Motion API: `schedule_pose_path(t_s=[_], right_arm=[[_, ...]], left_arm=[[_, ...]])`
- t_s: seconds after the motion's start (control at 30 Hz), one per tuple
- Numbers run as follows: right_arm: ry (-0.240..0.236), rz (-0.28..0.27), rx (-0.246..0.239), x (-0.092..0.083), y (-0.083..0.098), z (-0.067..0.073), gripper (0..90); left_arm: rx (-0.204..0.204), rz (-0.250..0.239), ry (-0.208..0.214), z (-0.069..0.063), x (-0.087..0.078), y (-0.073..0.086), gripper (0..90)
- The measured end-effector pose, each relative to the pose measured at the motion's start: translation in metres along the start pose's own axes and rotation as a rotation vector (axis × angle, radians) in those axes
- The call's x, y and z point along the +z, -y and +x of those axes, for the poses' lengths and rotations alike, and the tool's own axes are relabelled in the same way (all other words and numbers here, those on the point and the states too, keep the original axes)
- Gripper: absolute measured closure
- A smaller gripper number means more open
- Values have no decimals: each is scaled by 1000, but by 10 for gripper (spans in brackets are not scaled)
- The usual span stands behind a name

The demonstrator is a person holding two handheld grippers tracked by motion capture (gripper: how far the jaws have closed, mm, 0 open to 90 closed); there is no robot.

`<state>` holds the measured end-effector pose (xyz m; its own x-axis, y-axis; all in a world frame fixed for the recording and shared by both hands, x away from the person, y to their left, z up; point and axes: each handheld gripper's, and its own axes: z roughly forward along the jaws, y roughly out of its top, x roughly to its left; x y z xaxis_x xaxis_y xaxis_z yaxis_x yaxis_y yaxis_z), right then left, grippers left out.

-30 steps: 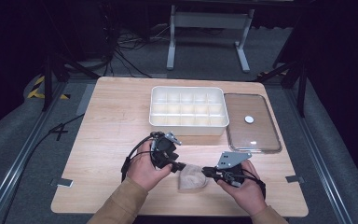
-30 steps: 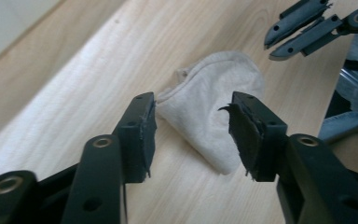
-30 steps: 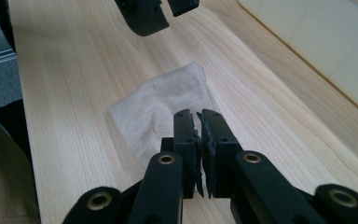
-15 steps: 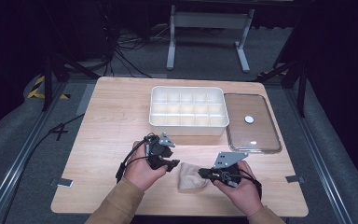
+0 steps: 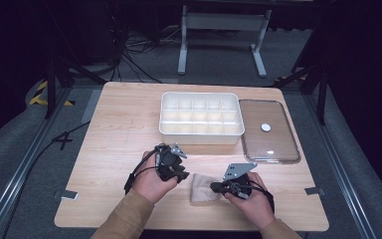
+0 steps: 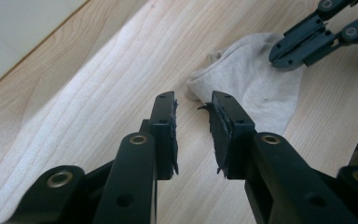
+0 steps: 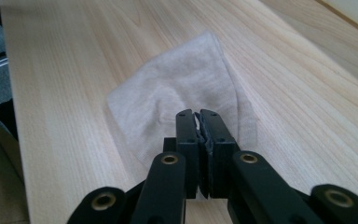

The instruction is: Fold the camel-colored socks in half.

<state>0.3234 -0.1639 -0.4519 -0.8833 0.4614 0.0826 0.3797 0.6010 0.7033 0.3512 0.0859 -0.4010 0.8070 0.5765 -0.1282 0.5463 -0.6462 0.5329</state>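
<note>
High view: a small beige cloth (image 5: 204, 188) lies flat on the wooden table (image 5: 114, 129) near its front edge, between the two hands. The left gripper (image 5: 181, 175) sits at the cloth's 9 o'clock, tips pointing toward it and just short of its near corner. The right gripper (image 5: 215, 187) comes in from 3 o'clock with its tips on the cloth's right edge. A white compartment tray (image 5: 200, 119) stands at 12 o'clock from the cloth, well apart, and a clear lid (image 5: 268, 132) lies just beside the tray at its 3 o'clock. Left gripper view: the left gripper (image 6: 193, 105) has its jaws at a narrow gap, having just been closing, with bare table between the pads; nothing is gripped. The cloth (image 6: 256, 88) lies ahead at roughly 1 o'clock, its rounded corner just beyond the right-hand jaw tip. The right gripper (image 6: 279, 53) rests on the cloth's far edge at 2 o'clock. Right gripper view: the right gripper (image 7: 197, 114) is closed, its pads pinching a fold of the cloth (image 7: 177, 93), which spreads away toward 12 o'clock with its long axis running along the jaw line. Judgement: the coming move depends on the left gripper, the free tool, advancing slightly toward 1 o'clock so the cloth corner enters the gap before the jaws finish closing.
</note>
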Motion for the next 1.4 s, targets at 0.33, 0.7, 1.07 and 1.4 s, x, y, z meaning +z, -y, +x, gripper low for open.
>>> schedule_pose_path(t_s=[0.33,0.7,1.07,1.4], right_arm=[[34,0,15,4,6,-12,878],[46,-2,-5,0,3,-9,877],[15,11,-26,11,2,-1,871],[15,30,-20,14,3,0,874]], left_arm=[[29,65,-1,0,10,1,709],[64,142,28,-1,24,3,747],[90,204,59,-7,36,4,749],[180,175,76,-11,47,2,683]])
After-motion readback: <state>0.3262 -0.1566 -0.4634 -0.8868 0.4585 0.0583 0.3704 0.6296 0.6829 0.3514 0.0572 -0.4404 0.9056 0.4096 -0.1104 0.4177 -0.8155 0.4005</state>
